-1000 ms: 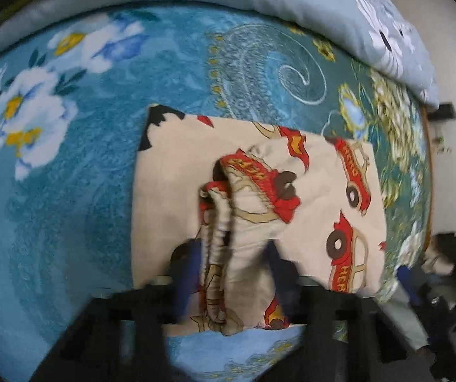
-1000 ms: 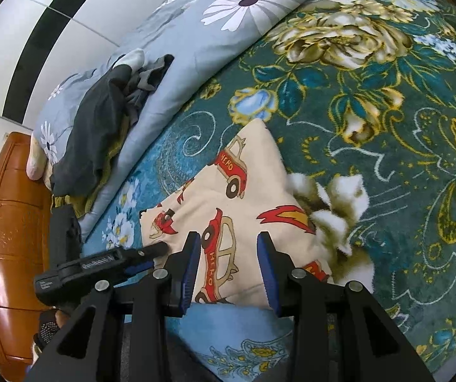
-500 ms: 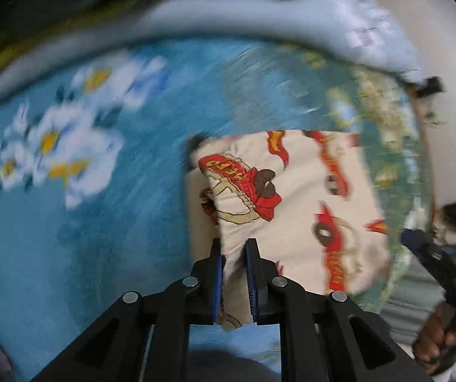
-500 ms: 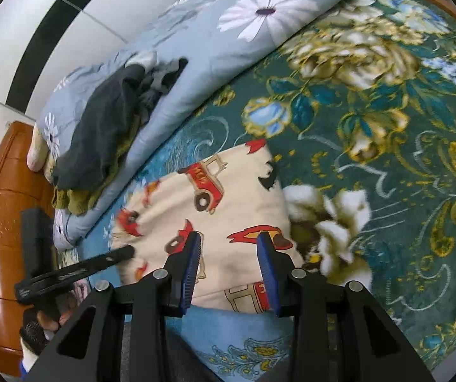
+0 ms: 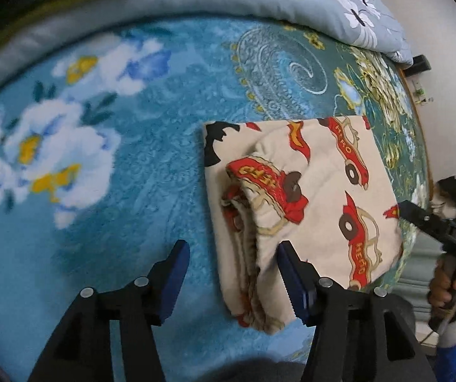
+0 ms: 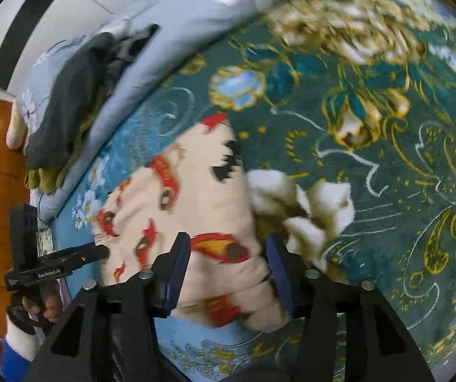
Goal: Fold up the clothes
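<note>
Teal floral blanket (image 5: 116, 191) covers the bed, w/ a grey-blue duvet (image 5: 196, 3) bunched along its far edge at 12 o'clock and a dark clothes pile (image 6: 69, 95) on it. Your left tool (image 5: 232, 278) is opening, the folded cream car-print garment (image 5: 323, 197) lying on the blanket w/ its thick folded edge between the jaws, pads not pressing it. Your right tool (image 6: 228, 273) is opening too, straddling the garment's near end; can't tell if pads touch.
</note>
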`<state>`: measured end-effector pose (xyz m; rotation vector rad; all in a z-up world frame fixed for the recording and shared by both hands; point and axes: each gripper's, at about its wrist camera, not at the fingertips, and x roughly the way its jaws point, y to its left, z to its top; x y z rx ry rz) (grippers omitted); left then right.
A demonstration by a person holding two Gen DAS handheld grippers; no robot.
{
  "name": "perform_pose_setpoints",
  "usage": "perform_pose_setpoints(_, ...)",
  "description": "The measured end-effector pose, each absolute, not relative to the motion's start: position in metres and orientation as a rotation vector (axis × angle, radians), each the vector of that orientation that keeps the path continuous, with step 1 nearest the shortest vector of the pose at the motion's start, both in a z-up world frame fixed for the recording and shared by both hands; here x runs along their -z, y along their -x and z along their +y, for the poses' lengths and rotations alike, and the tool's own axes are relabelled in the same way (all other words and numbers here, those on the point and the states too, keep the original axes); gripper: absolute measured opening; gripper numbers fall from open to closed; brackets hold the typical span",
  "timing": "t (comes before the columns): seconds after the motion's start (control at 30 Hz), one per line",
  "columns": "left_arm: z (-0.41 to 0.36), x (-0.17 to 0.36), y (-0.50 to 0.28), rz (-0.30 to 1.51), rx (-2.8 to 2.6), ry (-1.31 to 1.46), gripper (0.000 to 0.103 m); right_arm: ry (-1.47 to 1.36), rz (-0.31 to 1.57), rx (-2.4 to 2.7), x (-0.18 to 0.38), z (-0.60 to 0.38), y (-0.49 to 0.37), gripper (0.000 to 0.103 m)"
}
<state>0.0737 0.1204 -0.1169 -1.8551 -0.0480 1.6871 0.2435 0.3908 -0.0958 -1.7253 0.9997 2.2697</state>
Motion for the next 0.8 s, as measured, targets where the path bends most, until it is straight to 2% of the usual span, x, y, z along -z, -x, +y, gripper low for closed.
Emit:
perform_pose_setpoints(0.13, 0.118, 0.126, -0.066, -0.149, -1.673, 1.845, 0.062, 1.767, 1.194, -2.208, 0.127, 0.404, -0.233, 0.052)
perform_pose_setpoints(0.23, 0.119, 0.126, -0.063, -0.155, -1.677, 1.841, 0.061, 1.777, 1.291, -2.165, 0.142, 0.405, -0.229, 0.052)
perform_pose_setpoints(0.27, 0.122, 0.125, -0.063, -0.143, -1.678, 1.839, 0.055, 1.772, 1.303, -2.156, 0.143, 0.406, -0.228, 0.052)
perform_pose_setpoints(0.3, 0.126, 0.124, -0.064, -0.137, -1.672, 1.836, 0.044, 1.767, 1.308, -2.151, 0.143, 0.406, -0.228, 0.05)
perform_pose_setpoints(0.33, 0.131, 0.124, -0.066, -0.136, -1.664, 1.843, 0.034, 1.762, 1.314, -2.145, 0.141, 0.405, -0.228, 0.044)
perform_pose_setpoints(0.37, 0.135, 0.122, -0.067, -0.111, -1.677, 1.851, 0.03, 1.757, 1.319, -2.137, 0.139, 0.404, -0.228, 0.025)
perform_pose_setpoints(0.4, 0.139, 0.116, -0.073, -0.063, -1.699, 1.845, 0.029, 1.752, 1.324, -2.13, 0.136, 0.403, -0.228, 0.024)
perform_pose_setpoints(0.47, 0.145, 0.103, -0.081, -0.001, -1.735, 1.815, 0.025, 1.739, 1.283, -2.147, 0.123, 0.396, -0.227, 0.021)
perform_pose_setpoints(0.6, 0.135, 0.055, -0.087, -0.037, -1.795, 1.687, 0.025, 1.721, 1.135, -2.266, 0.071, 0.376, -0.223, 0.02)
perform_pose_setpoints(0.8, 0.038, -0.058, -0.084, -0.136, -1.985, 1.457, 0.025, 1.656, 0.858, -2.554, -0.043, 0.315, -0.193, 0.019)
